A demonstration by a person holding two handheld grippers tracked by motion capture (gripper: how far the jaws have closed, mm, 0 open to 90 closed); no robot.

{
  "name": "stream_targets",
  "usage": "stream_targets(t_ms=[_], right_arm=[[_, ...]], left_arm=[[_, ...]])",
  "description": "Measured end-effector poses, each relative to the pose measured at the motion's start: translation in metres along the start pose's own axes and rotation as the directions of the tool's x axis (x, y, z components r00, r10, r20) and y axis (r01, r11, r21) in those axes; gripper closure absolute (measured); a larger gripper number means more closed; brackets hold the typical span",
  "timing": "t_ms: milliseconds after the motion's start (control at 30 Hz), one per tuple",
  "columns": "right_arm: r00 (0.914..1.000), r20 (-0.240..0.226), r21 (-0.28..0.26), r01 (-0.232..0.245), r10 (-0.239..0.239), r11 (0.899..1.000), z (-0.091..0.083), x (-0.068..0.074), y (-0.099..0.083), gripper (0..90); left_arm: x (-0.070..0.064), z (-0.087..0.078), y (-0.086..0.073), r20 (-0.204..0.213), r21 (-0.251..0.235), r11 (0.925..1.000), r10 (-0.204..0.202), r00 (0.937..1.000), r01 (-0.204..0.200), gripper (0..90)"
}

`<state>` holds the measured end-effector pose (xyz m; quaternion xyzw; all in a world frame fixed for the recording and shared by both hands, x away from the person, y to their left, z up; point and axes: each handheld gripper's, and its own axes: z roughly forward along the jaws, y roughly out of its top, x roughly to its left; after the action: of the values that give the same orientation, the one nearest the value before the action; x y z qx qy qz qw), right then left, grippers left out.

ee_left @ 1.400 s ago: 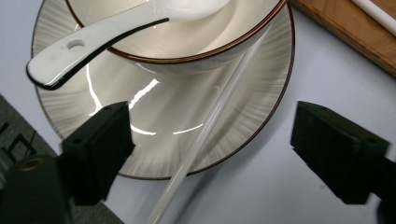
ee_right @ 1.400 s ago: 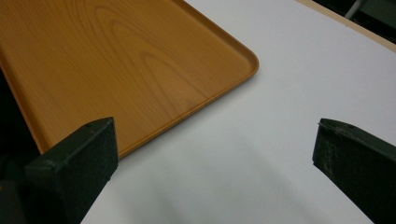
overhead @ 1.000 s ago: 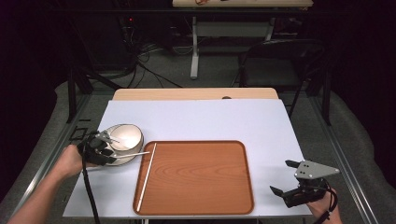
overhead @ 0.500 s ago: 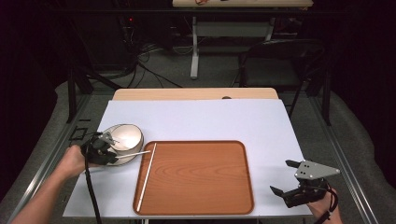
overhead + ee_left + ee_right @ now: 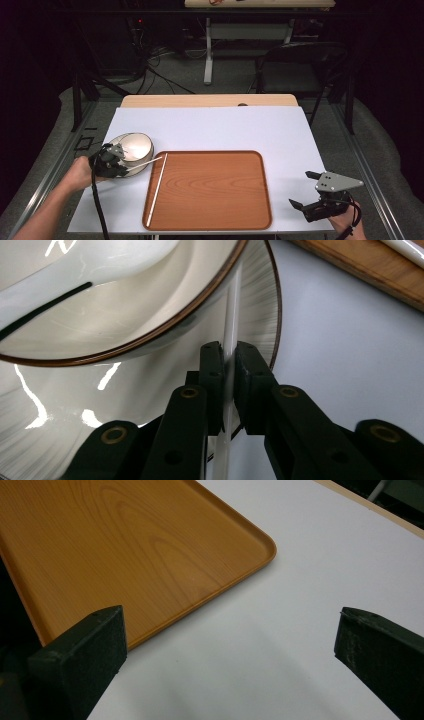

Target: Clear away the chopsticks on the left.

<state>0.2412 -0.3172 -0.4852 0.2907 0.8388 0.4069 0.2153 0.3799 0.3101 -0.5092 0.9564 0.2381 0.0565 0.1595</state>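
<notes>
Left hand-held gripper (image 5: 227,360) clamps a white chopstick (image 5: 231,315) beside the bowl (image 5: 134,146) at nine o'clock; one chopstick (image 5: 156,189) already lies on the tray (image 5: 215,192). Right hand-held gripper (image 5: 306,190) hangs open.

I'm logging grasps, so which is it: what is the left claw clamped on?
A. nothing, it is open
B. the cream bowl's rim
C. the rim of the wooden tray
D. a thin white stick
D: in the left gripper view the left claw has its jaws closed on the thin white stick, beside the brown-rimmed cream bowl.
</notes>
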Motion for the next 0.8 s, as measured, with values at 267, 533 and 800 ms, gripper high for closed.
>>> stream_targets(t_ms=[267, 533, 800], right_arm=[[1.0000, 0.000, -0.001, -0.002, 0.002, 1.000, 0.000, 0.000, 0.000, 0.0], [1.0000, 0.001, -0.002, -0.004, 0.004, 1.000, 0.000, 0.000, 0.001, 0.0], [1.0000, 0.000, -0.002, -0.006, 0.006, 1.000, 0.000, 0.000, 0.001, 0.0]], left_arm=[[-0.006, -0.005, 0.003, -0.005, -0.009, 1.0000, 0.000, 1.0000, 0.000, 84.3], [-0.020, -0.016, 0.008, 0.007, -0.032, 0.9994, -0.016, 0.9998, 0.016, 84.4], [-0.037, -0.027, 0.018, 0.027, -0.072, 0.9968, -0.034, 0.9990, 0.036, 84.3]])
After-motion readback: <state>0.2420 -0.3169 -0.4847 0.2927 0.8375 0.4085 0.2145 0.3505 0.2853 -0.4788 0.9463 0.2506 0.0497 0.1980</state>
